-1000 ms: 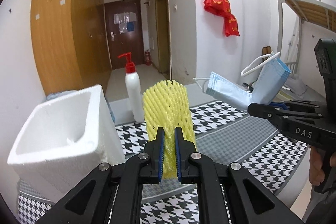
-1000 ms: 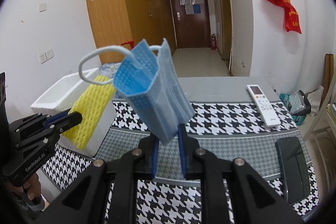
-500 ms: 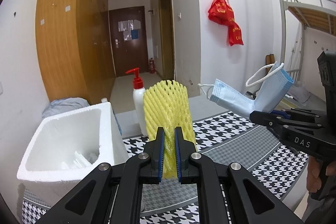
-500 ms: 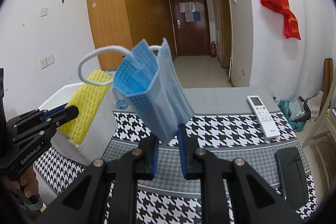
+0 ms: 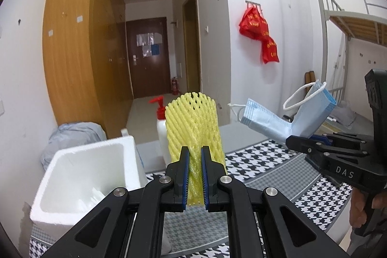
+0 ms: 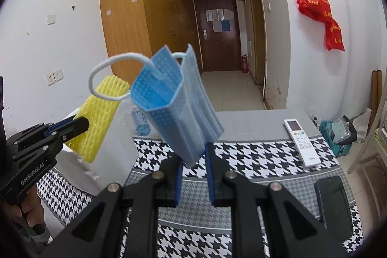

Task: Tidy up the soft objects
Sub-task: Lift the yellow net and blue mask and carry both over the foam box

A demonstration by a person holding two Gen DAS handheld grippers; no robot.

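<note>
My left gripper [image 5: 194,154] is shut on a yellow foam net sleeve [image 5: 193,127], which stands upright above the table. In the right wrist view that sleeve [image 6: 101,117] hangs at the left, over the white foam box [image 6: 113,149]. My right gripper [image 6: 193,156] is shut on a folded blue face mask [image 6: 176,108] by its lower corner, its white ear loop sticking out to the left. From the left wrist view the mask [image 5: 285,117] is at the right, held up by the right gripper [image 5: 292,140]. The white foam box [image 5: 79,175] sits low on the left, open on top.
A pump bottle with a red top [image 5: 160,127] stands behind the sleeve. On the houndstooth tablecloth [image 6: 254,156] lie a white remote [image 6: 302,142] and a black phone [image 6: 335,204]. A small blue bottle [image 6: 141,122] stands by the box. A grey bundle [image 5: 72,137] lies behind the box.
My left gripper has risen with the yellow sleeve, so the foam box sits lower and its inside shows. The right gripper and mask have hardly moved.
</note>
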